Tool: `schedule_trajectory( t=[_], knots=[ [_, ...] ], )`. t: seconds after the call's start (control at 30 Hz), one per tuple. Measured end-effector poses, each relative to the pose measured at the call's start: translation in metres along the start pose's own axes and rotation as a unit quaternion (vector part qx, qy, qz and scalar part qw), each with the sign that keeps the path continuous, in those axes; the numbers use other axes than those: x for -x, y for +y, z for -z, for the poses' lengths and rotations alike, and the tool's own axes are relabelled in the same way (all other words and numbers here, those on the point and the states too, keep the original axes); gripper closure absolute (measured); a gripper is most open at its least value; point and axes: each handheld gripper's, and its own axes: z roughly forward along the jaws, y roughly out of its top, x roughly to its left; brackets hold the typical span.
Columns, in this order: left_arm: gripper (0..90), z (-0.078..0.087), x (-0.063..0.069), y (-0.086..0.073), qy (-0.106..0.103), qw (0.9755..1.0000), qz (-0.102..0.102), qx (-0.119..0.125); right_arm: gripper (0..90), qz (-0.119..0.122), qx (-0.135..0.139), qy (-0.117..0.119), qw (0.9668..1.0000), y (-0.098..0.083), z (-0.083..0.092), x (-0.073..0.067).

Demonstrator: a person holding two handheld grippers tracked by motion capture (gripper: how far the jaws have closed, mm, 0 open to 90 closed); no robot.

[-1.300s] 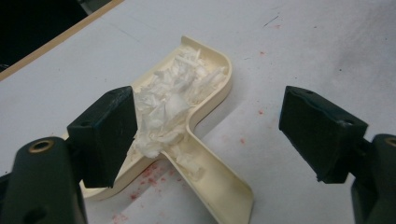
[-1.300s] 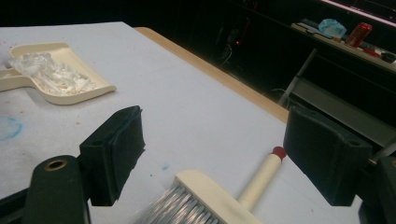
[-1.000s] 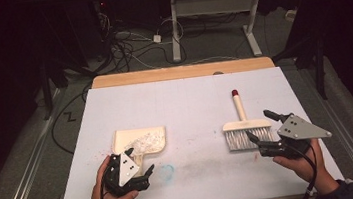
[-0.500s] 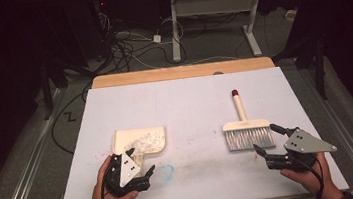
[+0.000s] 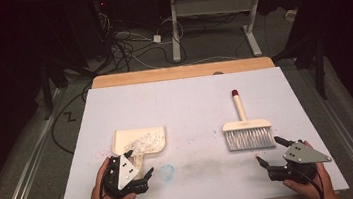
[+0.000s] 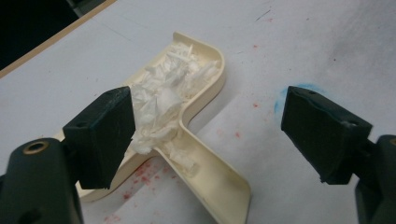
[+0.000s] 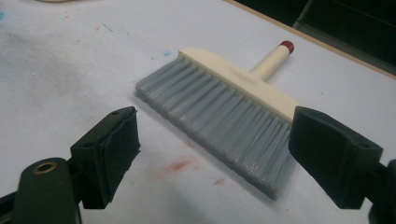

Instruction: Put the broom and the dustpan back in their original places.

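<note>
Right gripper [image 5: 267, 152] has withdrawn; dustpan [image 5: 139, 140] holds white paper scraps [image 6: 163, 95].

On the white bench [image 5: 190, 108], a cream dustpan [image 5: 139, 140] holding white scraps lies at the near left, with the left hand-held gripper [image 5: 134, 175] just in front of it. A grey-bristled brush [image 5: 247, 132] lies flat at the right; the right hand-held gripper [image 5: 266, 155], jaws apart, sits near its bristles.

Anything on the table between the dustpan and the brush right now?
No objects. In the high view, the stretch between the dustpan and the brush is bare tabletop, with only a grey smudge and a blue mark nearer the front edge.
</note>
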Motion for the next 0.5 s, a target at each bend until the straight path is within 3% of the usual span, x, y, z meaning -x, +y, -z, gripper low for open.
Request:
schedule_trajectory(
  t=[0.23, 0.5],
  knots=[
    [17.3, -0.0040, 0.0021, 0.0018, -0.003, 0.9999, -0.009, -0.003, 16.4, -0.001, 0.017, -0.004, 0.9999, 0.0012, 0.0066, 0.0006],
    [17.3, -0.0053, 0.0035, 0.0013, -0.011, 0.9998, -0.018, -0.002, 16.6, 0.013, 0.014, -0.012, 0.9998, 0.0038, 0.0101, -0.0067]
  ],
)
